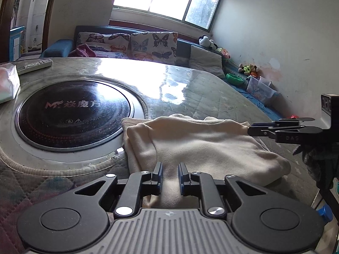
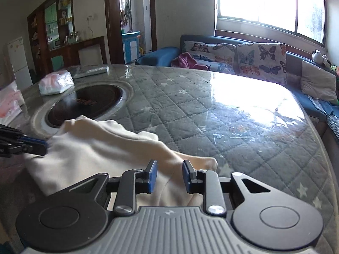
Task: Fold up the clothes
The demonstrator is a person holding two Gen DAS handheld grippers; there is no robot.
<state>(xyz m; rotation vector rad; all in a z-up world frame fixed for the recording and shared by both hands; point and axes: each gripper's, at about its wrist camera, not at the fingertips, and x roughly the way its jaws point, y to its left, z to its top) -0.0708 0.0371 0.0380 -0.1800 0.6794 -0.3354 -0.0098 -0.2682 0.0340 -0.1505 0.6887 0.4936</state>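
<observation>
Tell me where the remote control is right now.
The remote control lies at the far left edge of the table, beyond the round black cooktop and beside the tissue pack; the right wrist view shows it there too.

There is one soft cream-coloured cloth (image 1: 197, 144) on the table. There is one round black cooker plate (image 1: 74, 114) set in the tabletop. There are two black grippers with blue pads, the left gripper (image 1: 170, 175) and the right gripper (image 2: 169, 174). One white remote control (image 1: 35, 65) and one white plastic bag (image 2: 56, 82) lie there. Two butterfly cushions (image 2: 261, 63) sit on one dark blue sofa (image 2: 294, 60).
</observation>
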